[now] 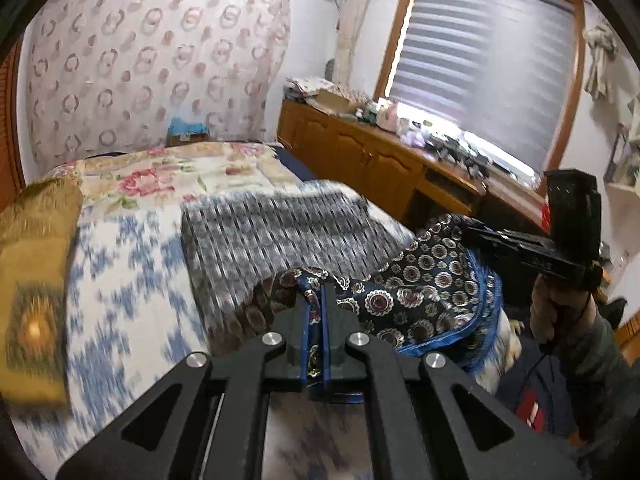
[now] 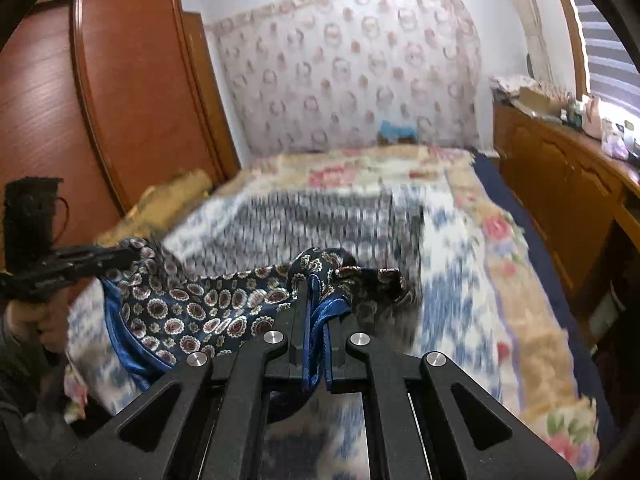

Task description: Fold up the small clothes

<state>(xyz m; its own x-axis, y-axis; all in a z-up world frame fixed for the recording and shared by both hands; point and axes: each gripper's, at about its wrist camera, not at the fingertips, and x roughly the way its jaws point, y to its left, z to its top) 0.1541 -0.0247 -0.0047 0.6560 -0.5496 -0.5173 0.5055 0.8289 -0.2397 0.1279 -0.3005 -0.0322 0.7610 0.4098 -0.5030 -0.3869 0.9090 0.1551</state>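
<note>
A small navy garment with round medallion print and blue lining (image 1: 424,296) hangs stretched between my two grippers above the bed. My left gripper (image 1: 317,300) is shut on one edge of it. My right gripper (image 2: 316,292) is shut on the other edge of the garment (image 2: 208,312), with blue lining bunched between its fingers. The right gripper also shows at the right of the left wrist view (image 1: 480,236), and the left gripper at the left of the right wrist view (image 2: 132,254). The cloth sags between them.
Below lies a bed with a blue-white floral quilt (image 1: 120,288) and a grey checked cloth (image 1: 272,224). A yellow pillow (image 1: 36,276) is at its left. A wooden cabinet with clutter (image 1: 384,160) runs under the window; a wardrobe (image 2: 100,100) stands left.
</note>
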